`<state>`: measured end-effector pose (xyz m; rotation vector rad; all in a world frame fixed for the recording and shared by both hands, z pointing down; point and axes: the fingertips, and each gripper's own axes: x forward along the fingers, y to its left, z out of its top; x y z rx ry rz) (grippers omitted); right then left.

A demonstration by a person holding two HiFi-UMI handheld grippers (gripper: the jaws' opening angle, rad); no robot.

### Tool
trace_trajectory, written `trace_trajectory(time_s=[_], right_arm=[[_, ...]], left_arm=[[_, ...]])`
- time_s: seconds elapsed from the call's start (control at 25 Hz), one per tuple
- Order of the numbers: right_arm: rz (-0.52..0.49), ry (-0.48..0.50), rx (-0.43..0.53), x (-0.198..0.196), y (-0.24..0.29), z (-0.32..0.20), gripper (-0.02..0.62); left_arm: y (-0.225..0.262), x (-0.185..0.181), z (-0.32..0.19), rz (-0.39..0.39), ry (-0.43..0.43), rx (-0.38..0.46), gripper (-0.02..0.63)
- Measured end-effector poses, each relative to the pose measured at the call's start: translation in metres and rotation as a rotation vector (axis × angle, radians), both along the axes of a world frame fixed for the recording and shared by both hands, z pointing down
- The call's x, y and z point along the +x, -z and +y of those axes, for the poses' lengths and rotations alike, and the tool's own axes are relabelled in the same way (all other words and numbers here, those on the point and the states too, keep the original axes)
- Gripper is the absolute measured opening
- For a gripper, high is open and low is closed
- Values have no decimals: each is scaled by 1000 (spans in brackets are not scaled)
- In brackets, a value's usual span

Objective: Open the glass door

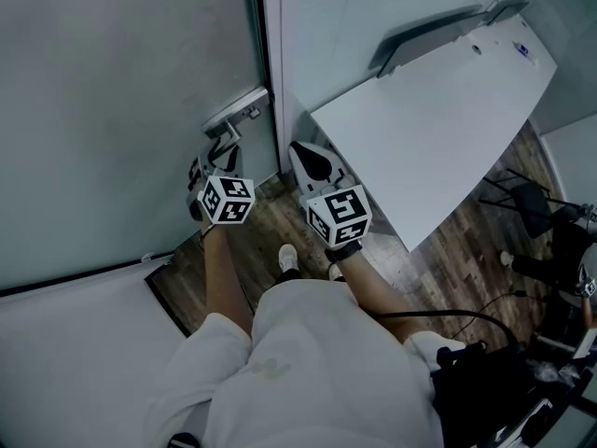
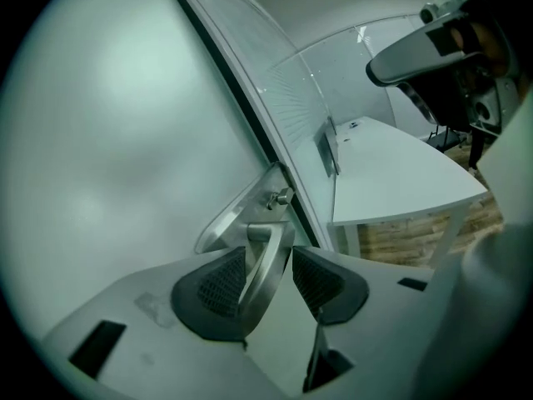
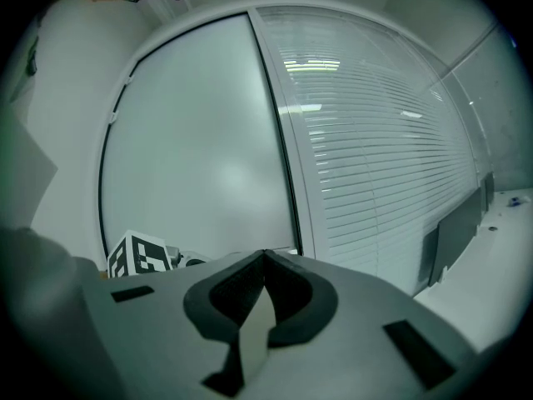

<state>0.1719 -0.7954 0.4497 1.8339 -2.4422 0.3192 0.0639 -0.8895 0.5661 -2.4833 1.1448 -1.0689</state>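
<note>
Glass door [image 1: 112, 101] handle [image 2: 266, 238], level, free end between parted left tongs [image 2: 269, 280]

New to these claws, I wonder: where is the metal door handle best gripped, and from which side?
Probably on the door handle, along its flat lever bar away from the pivot, approached from straight in front. The bar is narrow, so the left gripper straddles it with open jaws.

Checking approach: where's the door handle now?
Left gripper view, centre: the door handle stands inside the open left claw, on the right edge of the glass door.
</note>
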Motion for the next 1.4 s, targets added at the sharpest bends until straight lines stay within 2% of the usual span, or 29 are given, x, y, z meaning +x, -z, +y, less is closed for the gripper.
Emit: trace_trajectory(time_s=[0.08, 0.24, 0.32, 0.44, 0.6, 0.72, 0.96, 1.12, 1.24, 1.4], right_arm=[[-3, 5, -4, -1, -1, -1, 3], [-10, 22, -7, -7, -4, -3, 3], [-14, 31, -9, -10, -4, -4, 3], [-16, 46, -7, -15, -5, -5, 3], [-16, 44, -13, -16, -7, -2, 3], [-12, 44, -12, -12, -7, -2, 3], [-18, 40, -16, -4, -6, 15, 3], [-12, 33, 9, -1, 3, 20, 3], [-17, 22, 20, 7, 5, 27, 3], [-26, 22, 28, 15, 9, 39, 3]], left_arm=[[1, -1, 0, -21, 1, 21, 158], [-3, -2, 1, -95, -24, 9, 153], [-4, -2, 1, -96, -26, 4, 153], [-4, -2, 0, -60, -17, -14, 149], [-11, -5, -1, 58, 7, -33, 147], [-10, -7, -5, 84, 17, -17, 147], [-17, -4, 3, 192, 34, -72, 147], [-15, -8, 4, 169, 30, -77, 147], [-17, -6, 11, 121, 22, -57, 147], [-13, -5, 23, -58, -3, 6, 147]])
